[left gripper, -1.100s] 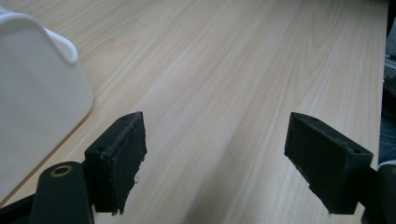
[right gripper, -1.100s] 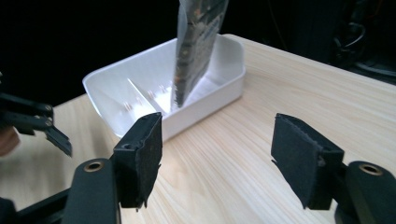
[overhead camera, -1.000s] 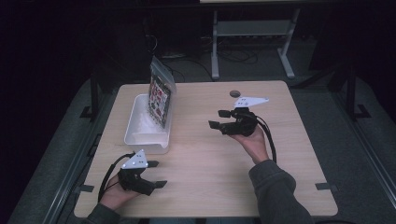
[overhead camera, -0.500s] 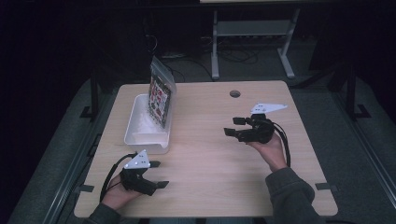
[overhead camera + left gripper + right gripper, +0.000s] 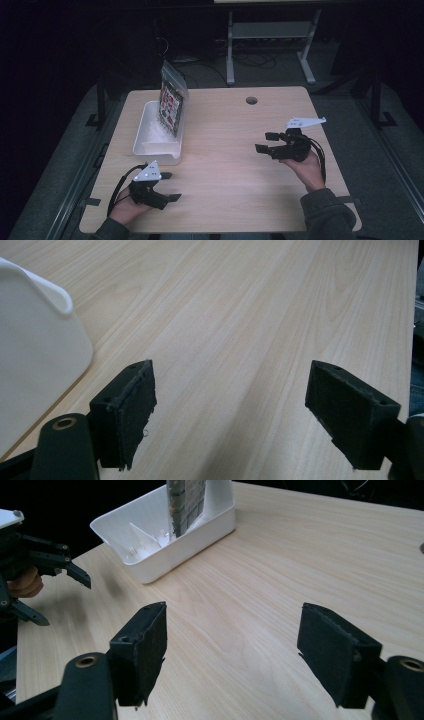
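A white plastic bin [image 5: 147, 142] stands on the left half of the wooden table [image 5: 225, 125]. A clear bag with a colourful patterned sheet inside [image 5: 172, 102] leans upright against the bin's right wall. My left gripper [image 5: 172, 186] rests near the front left edge, just in front of the bin, open with nothing between its jaws. My right gripper [image 5: 262, 141] hovers over the right half, open and pointing left toward the bin. The left gripper view has the left gripper [image 5: 235, 420] beside the bin's corner [image 5: 35, 340]. The right gripper view looks past the right gripper [image 5: 235, 655] to the bin [image 5: 165, 525], the bag [image 5: 185, 500] and the left gripper [image 5: 62, 600].
A round cable hole [image 5: 251, 100] sits near the table's far edge. Beyond the table a metal frame [image 5: 270, 30] stands on the dark floor among cables. Bare wood stretches between the two grippers.
My right gripper has drawn back to the right and nearer the person, away from the table's middle. The left gripper, bin and bag have stayed put.
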The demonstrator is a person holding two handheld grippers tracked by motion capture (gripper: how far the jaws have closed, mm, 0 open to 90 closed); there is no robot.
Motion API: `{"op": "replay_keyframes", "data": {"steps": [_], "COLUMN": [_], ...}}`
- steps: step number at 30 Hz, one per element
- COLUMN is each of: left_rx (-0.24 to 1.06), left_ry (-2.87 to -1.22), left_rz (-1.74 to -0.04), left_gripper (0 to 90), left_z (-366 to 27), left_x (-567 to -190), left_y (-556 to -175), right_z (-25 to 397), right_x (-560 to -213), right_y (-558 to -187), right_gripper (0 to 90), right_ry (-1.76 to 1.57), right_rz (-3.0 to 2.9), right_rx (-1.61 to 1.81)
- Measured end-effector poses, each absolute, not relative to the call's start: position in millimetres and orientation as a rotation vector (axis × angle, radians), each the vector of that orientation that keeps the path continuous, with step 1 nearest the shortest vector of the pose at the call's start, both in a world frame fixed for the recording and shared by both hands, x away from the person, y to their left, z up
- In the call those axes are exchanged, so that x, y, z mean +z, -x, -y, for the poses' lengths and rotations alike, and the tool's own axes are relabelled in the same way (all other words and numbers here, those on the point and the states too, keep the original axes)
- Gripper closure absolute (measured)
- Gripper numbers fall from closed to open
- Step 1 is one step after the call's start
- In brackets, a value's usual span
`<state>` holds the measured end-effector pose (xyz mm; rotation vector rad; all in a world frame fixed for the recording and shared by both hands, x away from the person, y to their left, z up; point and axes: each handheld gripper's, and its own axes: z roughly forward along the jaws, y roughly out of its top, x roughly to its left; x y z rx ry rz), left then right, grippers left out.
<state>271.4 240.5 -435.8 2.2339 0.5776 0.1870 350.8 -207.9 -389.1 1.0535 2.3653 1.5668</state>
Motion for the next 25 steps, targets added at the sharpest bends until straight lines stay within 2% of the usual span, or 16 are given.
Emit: {"op": "replay_keyframes", "data": {"steps": [12, 15, 25], "left_rx": [0.194, 0.194, 0.190], "left_ry": [-2.238, -2.240, -2.242], "left_rz": [-0.576, -0.574, -0.571], "left_gripper": [19.7, 19.9, 20.3], "left_z": [-240.5, -240.7, -241.5], "left_x": [-435.7, -436.0, -436.1], "left_y": [-271.6, -271.7, -271.4], "right_z": [226.1, 228.5, 230.1], "right_x": [-402.5, -409.8, -441.1], "right_y": [-326.9, -319.1, -292.9], "right_gripper": [26.0, 27.4, 24.3], "right_ry": [-1.096, -1.108, -1.165], "right_rz": [-2.369, -2.379, -2.370], "right_rx": [1.533, 1.532, 1.503]}}
